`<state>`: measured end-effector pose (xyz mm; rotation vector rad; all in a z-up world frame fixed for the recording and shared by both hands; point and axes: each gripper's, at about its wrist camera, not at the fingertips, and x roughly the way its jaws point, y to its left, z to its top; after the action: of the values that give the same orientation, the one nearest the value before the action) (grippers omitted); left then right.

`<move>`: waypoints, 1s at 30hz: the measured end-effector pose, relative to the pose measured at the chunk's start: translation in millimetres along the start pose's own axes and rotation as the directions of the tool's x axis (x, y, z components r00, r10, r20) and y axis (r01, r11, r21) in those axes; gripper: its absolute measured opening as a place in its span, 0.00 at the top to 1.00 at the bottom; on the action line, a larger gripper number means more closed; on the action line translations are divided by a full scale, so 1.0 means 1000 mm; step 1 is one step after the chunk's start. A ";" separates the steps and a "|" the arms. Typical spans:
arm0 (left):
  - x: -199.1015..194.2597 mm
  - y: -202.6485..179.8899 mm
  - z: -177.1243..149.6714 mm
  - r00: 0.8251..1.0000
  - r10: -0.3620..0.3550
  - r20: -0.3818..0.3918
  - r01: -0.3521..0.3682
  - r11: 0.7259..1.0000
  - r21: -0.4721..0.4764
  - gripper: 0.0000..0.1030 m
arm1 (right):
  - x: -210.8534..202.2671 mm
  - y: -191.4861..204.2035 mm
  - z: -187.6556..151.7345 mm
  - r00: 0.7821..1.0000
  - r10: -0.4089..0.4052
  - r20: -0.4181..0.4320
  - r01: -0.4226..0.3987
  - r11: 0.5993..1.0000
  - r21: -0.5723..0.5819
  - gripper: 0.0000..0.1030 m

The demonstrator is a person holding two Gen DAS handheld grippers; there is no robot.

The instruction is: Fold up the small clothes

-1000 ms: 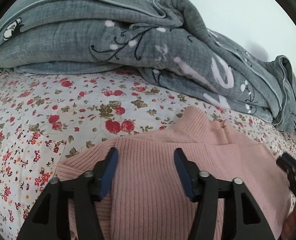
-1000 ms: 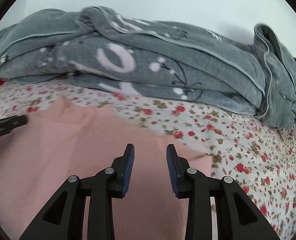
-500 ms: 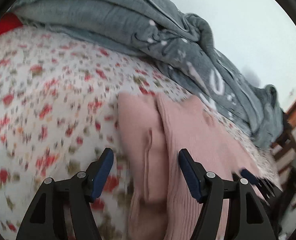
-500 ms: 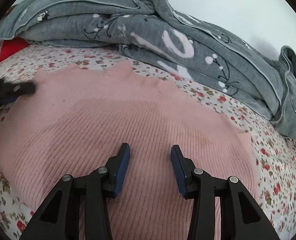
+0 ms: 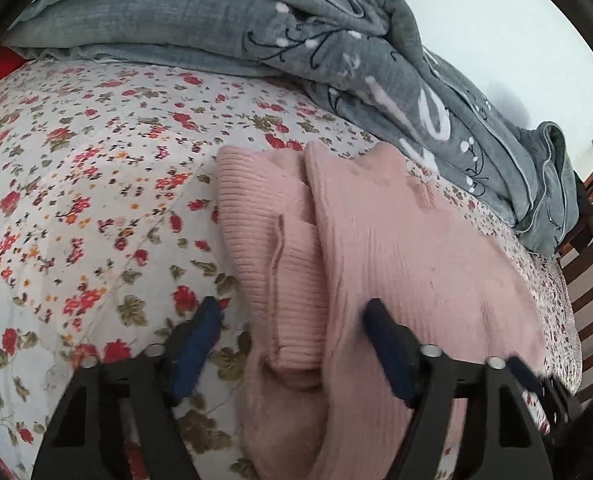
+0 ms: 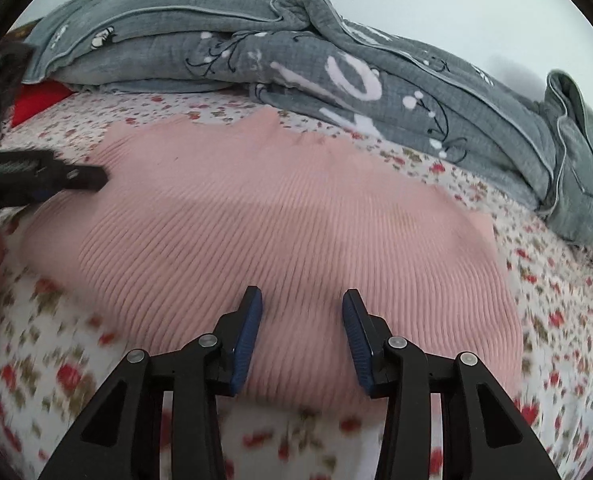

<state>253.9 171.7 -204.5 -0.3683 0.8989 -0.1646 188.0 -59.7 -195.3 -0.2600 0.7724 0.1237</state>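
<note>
Both grippers shift sideways over pink ribbed knit sweater (image 6: pixel 280 232). Left gripper (image 5: pixel 288 344) closing astride folded sleeve (image 5: pixel 272 256), unpinched; right gripper (image 6: pixel 302 332) spread, empty. Risk: snagging bedsheet (image 5: pixel 76 184).

Left of the pink sweater (image 5: pixel 408 248), the floral bedsheet (image 5: pixel 96 200) lies bare, giving open room out to the bed's edge. Along the far side a heaped grey quilt (image 6: pixel 336 80) blocks passage. At far right, wooden chair slats (image 5: pixel 592 280) crowd the corner.

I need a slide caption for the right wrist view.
Open right tool above pink ribbed sweater on floral bedsheet.
</note>
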 end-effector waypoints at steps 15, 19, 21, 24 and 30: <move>-0.042 -0.055 0.037 1.000 0.009 -0.009 -0.010 0.992 -0.126 0.81 | -0.078 -0.111 -0.080 0.997 -0.017 0.079 0.011 0.997 0.078 0.59; -0.055 -0.108 0.048 1.000 -0.015 -0.008 0.014 0.997 -0.079 0.81 | -0.087 -0.147 -0.086 0.995 -0.024 0.099 0.008 0.986 0.165 0.59; -0.056 -0.142 0.052 0.999 -0.050 -0.010 0.050 0.997 -0.056 0.81 | -0.093 -0.164 -0.090 0.994 -0.023 0.108 0.000 0.977 0.212 0.59; -0.043 -0.186 0.051 0.996 -0.084 -0.043 0.082 0.996 -0.035 0.81 | -0.100 -0.183 -0.095 0.993 -0.032 0.116 0.002 0.968 0.252 0.59; 0.016 -0.267 0.005 0.973 -0.135 -0.188 0.147 0.988 0.055 0.79 | -0.115 -0.217 -0.104 0.991 -0.071 0.109 0.033 0.950 0.311 0.59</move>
<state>271.0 -78.7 -111.7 -0.3570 1.0468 -0.3645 81.0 -299.1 -145.0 0.0250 0.6543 -0.0327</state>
